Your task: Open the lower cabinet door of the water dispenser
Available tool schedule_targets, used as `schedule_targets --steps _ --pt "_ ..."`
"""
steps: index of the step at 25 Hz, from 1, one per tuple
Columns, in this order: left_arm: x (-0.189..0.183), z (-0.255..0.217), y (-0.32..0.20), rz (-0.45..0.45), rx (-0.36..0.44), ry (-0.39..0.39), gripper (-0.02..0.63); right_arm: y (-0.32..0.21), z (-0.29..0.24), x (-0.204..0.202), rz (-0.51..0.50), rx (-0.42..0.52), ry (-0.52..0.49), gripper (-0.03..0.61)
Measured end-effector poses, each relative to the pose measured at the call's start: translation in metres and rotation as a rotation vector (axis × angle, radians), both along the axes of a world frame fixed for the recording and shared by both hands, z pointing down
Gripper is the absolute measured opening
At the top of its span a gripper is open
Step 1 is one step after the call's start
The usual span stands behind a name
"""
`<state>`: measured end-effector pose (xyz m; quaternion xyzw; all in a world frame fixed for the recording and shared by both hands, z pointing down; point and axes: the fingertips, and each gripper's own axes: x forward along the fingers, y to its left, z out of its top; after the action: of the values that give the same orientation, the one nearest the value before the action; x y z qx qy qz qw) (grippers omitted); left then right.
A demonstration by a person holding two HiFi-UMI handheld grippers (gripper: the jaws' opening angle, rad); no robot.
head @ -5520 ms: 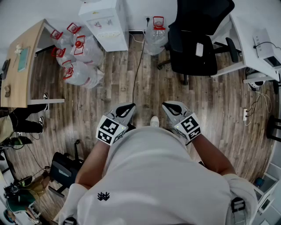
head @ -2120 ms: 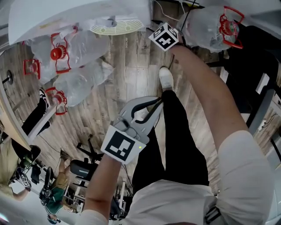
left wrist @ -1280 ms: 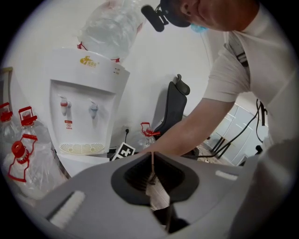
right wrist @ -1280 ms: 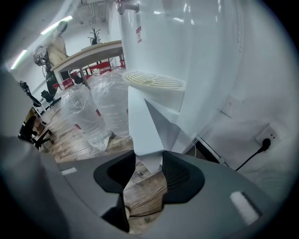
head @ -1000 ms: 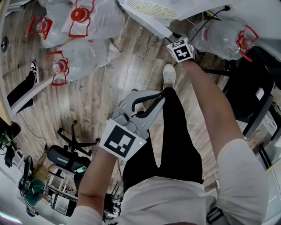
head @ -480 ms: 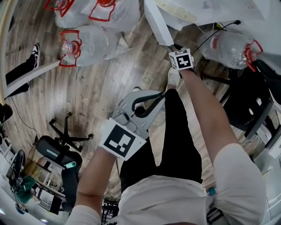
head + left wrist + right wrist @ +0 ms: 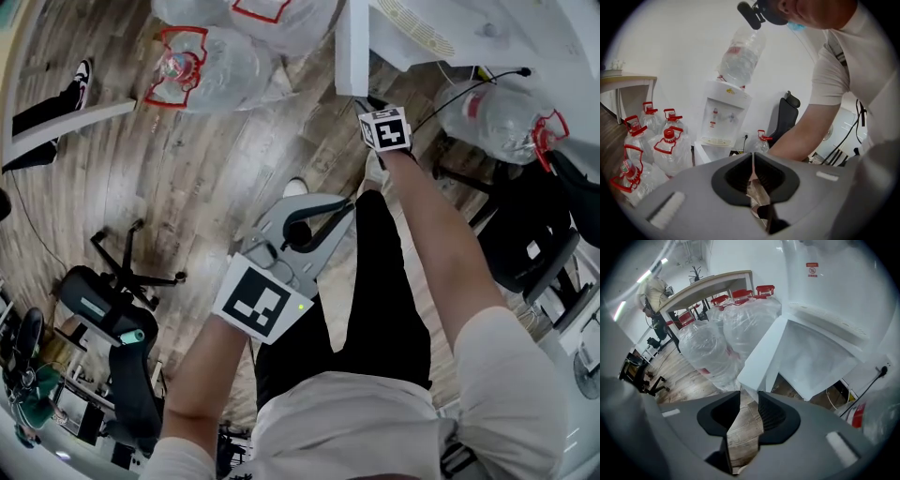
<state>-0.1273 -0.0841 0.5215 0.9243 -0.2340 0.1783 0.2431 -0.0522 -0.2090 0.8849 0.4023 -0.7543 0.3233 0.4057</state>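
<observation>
The lower cabinet door (image 7: 761, 357) stands swung out from the white water dispenser (image 7: 825, 291), edge-on at the top of the head view. Its bottom corner sits just at the tips of the right gripper (image 7: 749, 397), whose jaws stand slightly apart with floor showing between them. The left gripper (image 7: 753, 154) hangs back over the person's leg, clenched on nothing. Below lies a wood-plank floor (image 7: 187, 159). Clear water bottles (image 7: 202, 70) with red handles crowd the dispenser's left, and one more bottle (image 7: 502, 117) lies to its right by a black cable (image 7: 469, 84). A black office chair (image 7: 112, 319), a wooden desk (image 7: 623, 82) and a white wall (image 7: 670, 42) ring the space
</observation>
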Motion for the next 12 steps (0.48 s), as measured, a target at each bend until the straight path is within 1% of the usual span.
schedule_targets --steps 7,12 --pt "-0.029 0.004 0.011 -0.058 -0.009 0.002 0.061 -0.002 -0.001 -0.047 -0.039 0.006 -0.016 0.112" --pt "-0.043 0.004 0.016 -0.077 -0.003 0.005 0.061 -0.010 0.000 -0.079 -0.072 0.009 -0.028 0.112"
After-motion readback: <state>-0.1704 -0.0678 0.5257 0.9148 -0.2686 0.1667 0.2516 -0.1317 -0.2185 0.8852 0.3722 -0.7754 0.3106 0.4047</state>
